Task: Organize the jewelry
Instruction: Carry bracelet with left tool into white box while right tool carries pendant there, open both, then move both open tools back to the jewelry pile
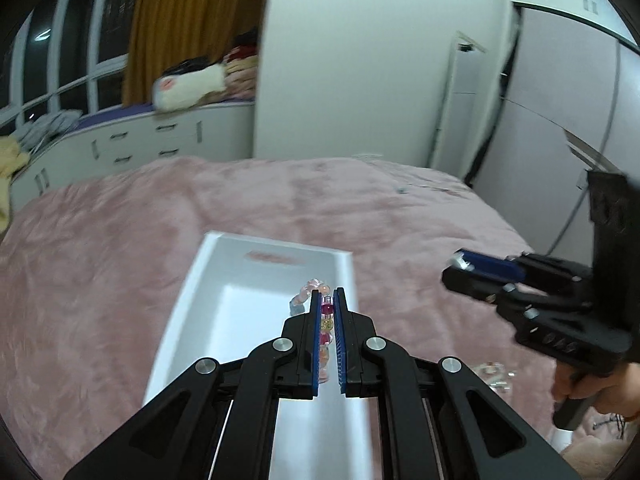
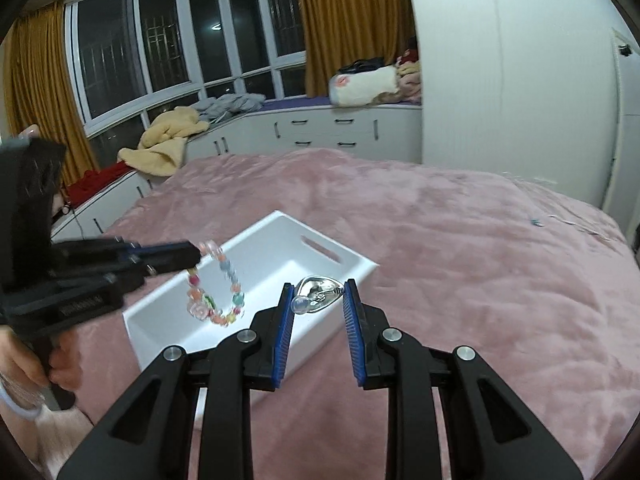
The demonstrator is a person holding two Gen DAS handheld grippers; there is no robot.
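Observation:
My left gripper (image 1: pixel 329 294) is shut on a colourful beaded bracelet (image 1: pixel 326 322) and holds it above a white open box (image 1: pixel 192 300) on the pink bed. In the right wrist view the bracelet (image 2: pixel 216 296) hangs in a loop from the left gripper (image 2: pixel 192 258) over the box (image 2: pixel 344 256). My right gripper (image 2: pixel 318 290) holds a silver heart-shaped piece with a clear bead (image 2: pixel 318 292) between its blue pads, just above the box's near wall. In the left wrist view the right gripper (image 1: pixel 464 264) hovers to the right of the box.
A pink fuzzy blanket (image 2: pixel 460 248) covers the bed. More clear jewelry (image 1: pixel 494 374) lies on the blanket under the right gripper. White drawers (image 2: pixel 328 130) with clothes and a plush toy (image 2: pixel 364 84) run along the window. A white wardrobe (image 2: pixel 500 60) stands at the right.

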